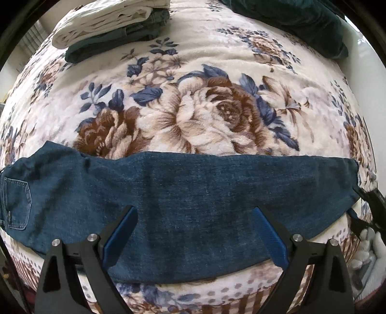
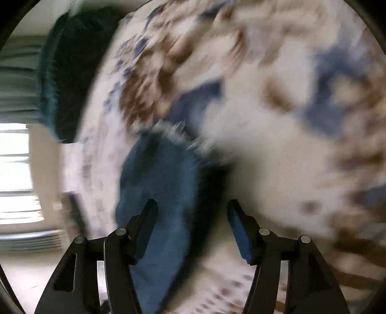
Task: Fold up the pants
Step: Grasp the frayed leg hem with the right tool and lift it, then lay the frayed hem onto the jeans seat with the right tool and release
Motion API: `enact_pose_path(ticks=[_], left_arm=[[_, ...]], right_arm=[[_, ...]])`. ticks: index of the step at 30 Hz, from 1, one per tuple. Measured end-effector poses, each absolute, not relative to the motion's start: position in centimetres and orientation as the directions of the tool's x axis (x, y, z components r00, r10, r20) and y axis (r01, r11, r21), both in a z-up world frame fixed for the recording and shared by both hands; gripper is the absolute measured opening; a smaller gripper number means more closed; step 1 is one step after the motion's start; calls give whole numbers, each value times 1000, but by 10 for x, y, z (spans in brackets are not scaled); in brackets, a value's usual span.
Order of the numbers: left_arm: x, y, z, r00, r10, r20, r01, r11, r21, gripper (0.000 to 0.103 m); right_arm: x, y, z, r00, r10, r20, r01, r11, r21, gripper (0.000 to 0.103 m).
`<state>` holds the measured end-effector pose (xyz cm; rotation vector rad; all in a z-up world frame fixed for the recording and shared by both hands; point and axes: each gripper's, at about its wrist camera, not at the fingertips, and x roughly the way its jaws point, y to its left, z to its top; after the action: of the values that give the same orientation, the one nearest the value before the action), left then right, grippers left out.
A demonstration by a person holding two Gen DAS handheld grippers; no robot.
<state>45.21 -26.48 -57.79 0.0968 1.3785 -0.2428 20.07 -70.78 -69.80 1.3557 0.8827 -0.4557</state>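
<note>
Blue denim pants (image 1: pixel 183 203) lie flat across the near part of a floral blanket (image 1: pixel 207 116), folded lengthwise, with a back pocket (image 1: pixel 18 203) at the left and the leg hem at the right. My left gripper (image 1: pixel 194 217) is open and hovers over the middle of the pants. My right gripper (image 2: pixel 191 210) is open and empty; its view is blurred by motion. It is over the frayed hem end of the pants (image 2: pixel 164 183). The right gripper also shows at the right edge of the left wrist view (image 1: pixel 369 205), by the hem.
A stack of folded clothes, white on dark green (image 1: pixel 113 29), sits at the far left of the bed. A dark teal pillow (image 1: pixel 296 21) lies at the far right; it also shows in the right wrist view (image 2: pixel 67 72). A window (image 2: pixel 17 174) is beyond the bed.
</note>
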Motion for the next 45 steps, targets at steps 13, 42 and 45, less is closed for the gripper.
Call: enact_pose_path(ticks=[13,42,45], left_arm=[[448,-251,-583,174,-106,-979,234,970,-63,97],[422,179,-535,246,111,-963,-326,945,26,97],[418,199,-547,221,88,-971,-382,924,-3,97]], right_arm=[[254,-686,-688,676,99,-730,675,314,668,9],[407,-93,-669,341,27,-940,-13,1000,24,15],[411,-82,-675,290,-11,-957,-5,1000,-13,22]])
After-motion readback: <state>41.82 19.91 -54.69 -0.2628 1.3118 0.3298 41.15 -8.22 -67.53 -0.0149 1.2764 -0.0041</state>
